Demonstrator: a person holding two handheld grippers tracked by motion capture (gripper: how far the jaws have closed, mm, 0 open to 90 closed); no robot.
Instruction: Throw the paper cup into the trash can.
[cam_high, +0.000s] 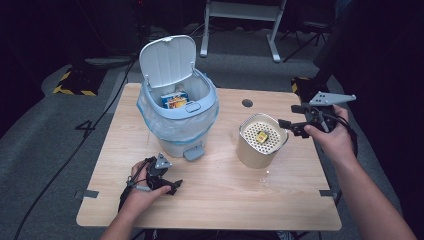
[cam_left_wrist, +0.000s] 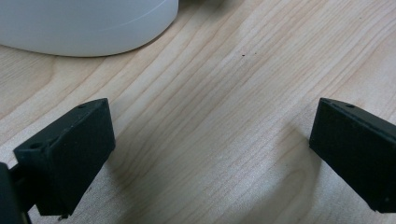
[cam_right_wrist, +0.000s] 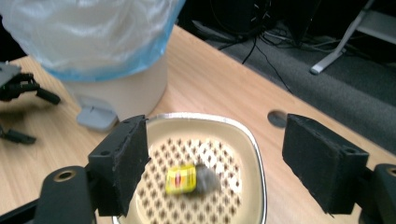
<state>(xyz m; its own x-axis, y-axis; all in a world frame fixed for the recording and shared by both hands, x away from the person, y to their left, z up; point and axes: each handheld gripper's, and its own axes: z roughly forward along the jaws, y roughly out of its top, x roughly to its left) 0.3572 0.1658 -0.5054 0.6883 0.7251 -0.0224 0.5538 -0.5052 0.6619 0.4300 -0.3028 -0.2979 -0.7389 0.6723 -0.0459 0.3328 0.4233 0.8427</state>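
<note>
Yellow packet (cam_right_wrist: 181, 179) on perforated tray (cam_right_wrist: 243, 140) – between right gripper (cam_right_wrist: 217, 170) fingers, spread wide, empty.

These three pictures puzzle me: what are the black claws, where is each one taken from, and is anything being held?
No robot here: a person holds a two-jaw hand tool in each hand. The high view looks down on a wooden table. On it stand a white pedal bin with its lid up, a plastic liner and a colourful box inside, and a beige container with a perforated insert carrying a small yellow packet. The other two pictures come from cameras riding on the tools. The left gripper rests low over bare wood, open and empty. The right gripper hovers open above the packet, holding nothing.
</note>
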